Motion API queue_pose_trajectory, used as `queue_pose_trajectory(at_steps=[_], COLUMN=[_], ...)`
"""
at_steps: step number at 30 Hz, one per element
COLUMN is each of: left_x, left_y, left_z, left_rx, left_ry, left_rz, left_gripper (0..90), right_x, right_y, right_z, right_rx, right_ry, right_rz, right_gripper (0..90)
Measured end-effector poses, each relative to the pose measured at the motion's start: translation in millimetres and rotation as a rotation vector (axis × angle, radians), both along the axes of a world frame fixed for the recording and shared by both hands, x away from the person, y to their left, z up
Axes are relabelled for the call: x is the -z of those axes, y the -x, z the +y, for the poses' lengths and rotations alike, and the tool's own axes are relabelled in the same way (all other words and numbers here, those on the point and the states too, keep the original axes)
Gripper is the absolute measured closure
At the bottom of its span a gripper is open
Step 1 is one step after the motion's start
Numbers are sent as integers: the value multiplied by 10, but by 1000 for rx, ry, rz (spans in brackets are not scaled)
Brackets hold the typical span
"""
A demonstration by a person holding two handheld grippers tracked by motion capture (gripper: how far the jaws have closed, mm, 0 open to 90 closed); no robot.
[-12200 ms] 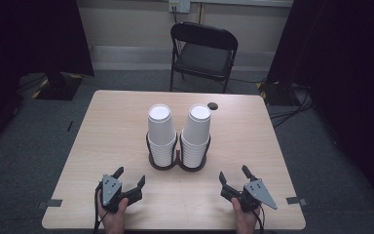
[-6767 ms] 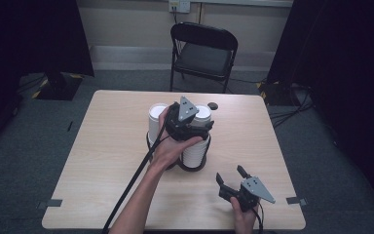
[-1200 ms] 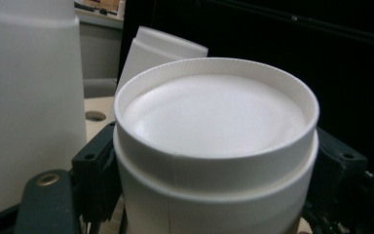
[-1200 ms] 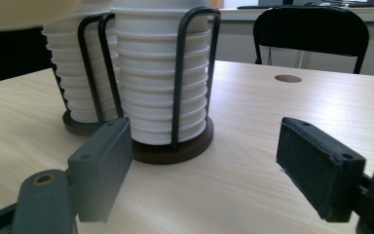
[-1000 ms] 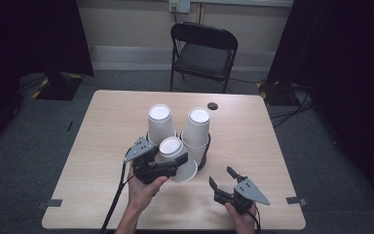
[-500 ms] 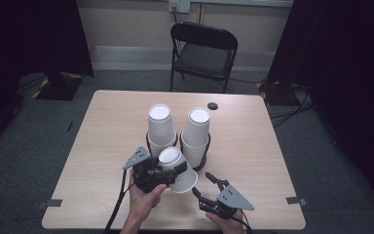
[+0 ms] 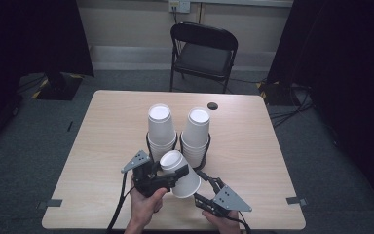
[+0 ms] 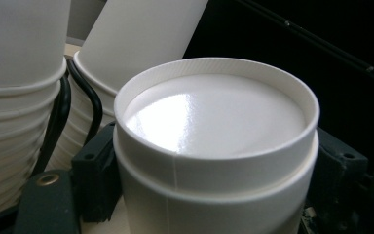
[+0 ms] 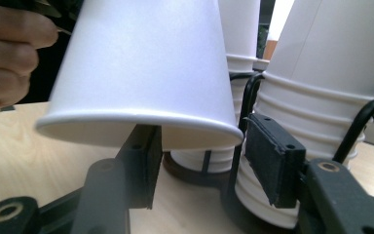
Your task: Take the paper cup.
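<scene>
1. Near the table's (image 7: 102, 161) front edge, an upside-down cup (image 7: 180, 173) is held tilted, clamped at its base by the left gripper (image 7: 168, 176).
2. Right gripper (image 7: 205, 187) jaws, just closing, are half-open under the cup rim, not pressing.
3. Two cup stacks (image 7: 160, 127) are set in a holder just behind.

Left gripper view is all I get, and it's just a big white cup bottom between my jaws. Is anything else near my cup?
Observer: Yes. In the high view the right gripper sits at the open rim of the cup.
Operator: Is it squeezing?
Observer: No. In the right gripper view its jaws have just been closing with the rim between them, but one pad stands apart from the cup.
Operator: Is my cup touching the table?
Observer: No. The right gripper view shows its rim hanging above the table, in front of two cup stacks.
</scene>
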State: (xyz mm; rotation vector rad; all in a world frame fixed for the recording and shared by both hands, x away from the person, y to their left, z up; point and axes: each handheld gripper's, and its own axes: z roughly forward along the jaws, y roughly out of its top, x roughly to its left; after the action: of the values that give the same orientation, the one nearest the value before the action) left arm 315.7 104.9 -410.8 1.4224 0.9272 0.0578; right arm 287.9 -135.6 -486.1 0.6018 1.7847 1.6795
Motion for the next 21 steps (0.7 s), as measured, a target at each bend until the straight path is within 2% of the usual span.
queue_pose_trajectory(at_steps=[7, 9, 10, 14, 17, 21], left_x=[-8, -12, -17, -18, -32, -29], left_y=[18, 17, 24, 18, 12, -7], left_z=[-60, -77, -116, -124, -115, -108], left_rx=[24, 28, 36, 43, 39, 53], left_ry=[4, -6, -20, -29, -63, -88], left_rz=[6, 4, 0, -9, -22, -31], left_gripper=[216, 215, 215, 209, 187, 155], right_x=[-41, -46, -51, -66, -72, -89], right_y=[-58, -64, -77, -87, -99, -88], right_z=[80, 94, 109, 104, 63, 37], right_rx=[10, 12, 13, 24, 37, 34], right_ry=[0, 1, -5, -13, -21, -20], right_rz=[-47, -49, -55, -74, -80, -93], right_gripper=[553, 558, 593, 655, 732, 776])
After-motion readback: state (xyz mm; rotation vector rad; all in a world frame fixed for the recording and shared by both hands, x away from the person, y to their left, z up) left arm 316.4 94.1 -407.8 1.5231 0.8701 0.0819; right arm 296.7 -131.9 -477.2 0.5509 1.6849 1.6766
